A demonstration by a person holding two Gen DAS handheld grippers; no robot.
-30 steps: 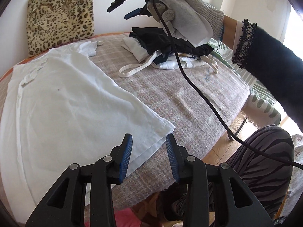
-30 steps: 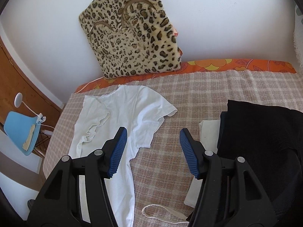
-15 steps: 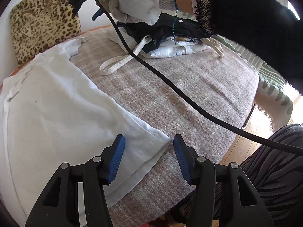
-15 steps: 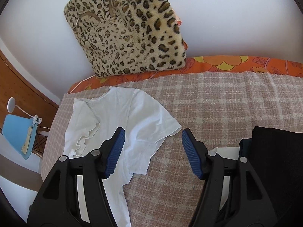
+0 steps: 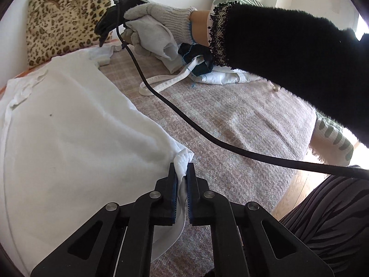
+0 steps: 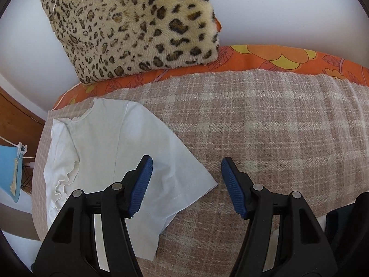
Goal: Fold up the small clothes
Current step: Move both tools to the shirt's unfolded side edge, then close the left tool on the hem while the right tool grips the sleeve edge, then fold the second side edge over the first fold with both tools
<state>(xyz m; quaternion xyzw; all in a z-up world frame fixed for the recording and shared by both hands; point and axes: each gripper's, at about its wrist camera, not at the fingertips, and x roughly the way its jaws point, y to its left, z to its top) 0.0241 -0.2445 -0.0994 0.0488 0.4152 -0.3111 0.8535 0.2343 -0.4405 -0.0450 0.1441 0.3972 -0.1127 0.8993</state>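
A white T-shirt [image 5: 69, 133] lies flat on the plaid-covered bed. My left gripper [image 5: 181, 168] is shut on the shirt's bottom hem corner, which bunches up between the blue pads. In the right wrist view my right gripper [image 6: 186, 173] is open and hovers just above the shirt's [image 6: 120, 152] short sleeve, with the sleeve edge between the fingers. The right gripper also shows at the top of the left wrist view [image 5: 108, 23], held in a gloved hand near the shirt's shoulder.
A pile of black and white clothes [image 5: 207, 69] with a white strap lies at the far right of the bed. A leopard-print cushion [image 6: 129, 27] leans on the wall. A black cable [image 5: 207, 138] crosses the plaid blanket [image 6: 276, 127]. The bed edge is to the right.
My left gripper has dropped to the hem corner and shut on it. My right gripper has moved forward and down over the sleeve, still open.
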